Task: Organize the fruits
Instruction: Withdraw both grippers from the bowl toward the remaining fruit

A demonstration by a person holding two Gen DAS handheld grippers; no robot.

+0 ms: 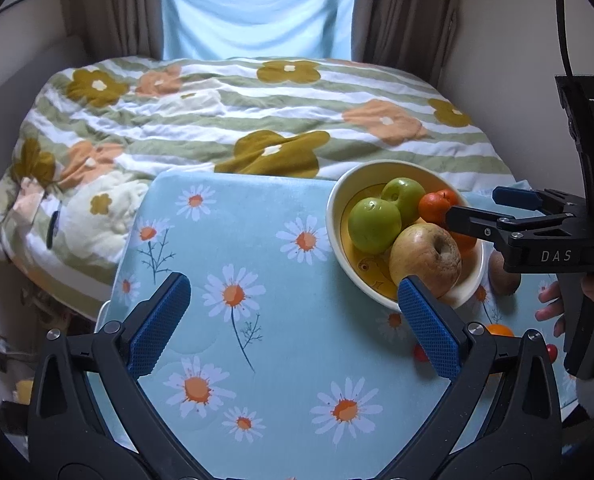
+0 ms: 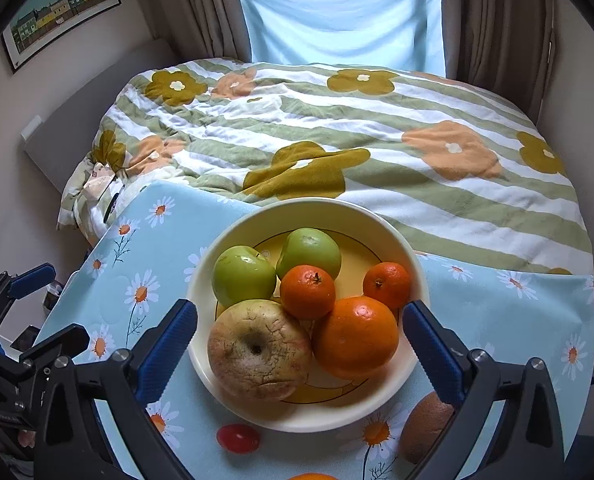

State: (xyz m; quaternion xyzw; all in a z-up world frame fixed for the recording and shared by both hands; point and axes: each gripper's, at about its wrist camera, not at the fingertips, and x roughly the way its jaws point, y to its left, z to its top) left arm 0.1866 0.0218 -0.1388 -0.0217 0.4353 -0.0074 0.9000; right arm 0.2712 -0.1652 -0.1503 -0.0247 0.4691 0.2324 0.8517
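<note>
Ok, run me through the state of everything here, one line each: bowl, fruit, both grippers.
Cream round bowl: upright, holding six fruits.
Two green apples: in bowl.
Wrinkled yellowish apple: in bowl, stem pit facing up.
Large orange: in bowl.
Two small mandarins: in bowl.
Small red fruit: on tablecloth, outside bowl.
Brown kiwi: on tablecloth, outside bowl.
Left gripper: open, empty.
Right gripper: open, over bowl.

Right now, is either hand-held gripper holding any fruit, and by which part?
Nothing is held. The right hand-held gripper stands open over the bowl, pads clear of the large orange. The left hand-held gripper is open over bare tablecloth.
</note>
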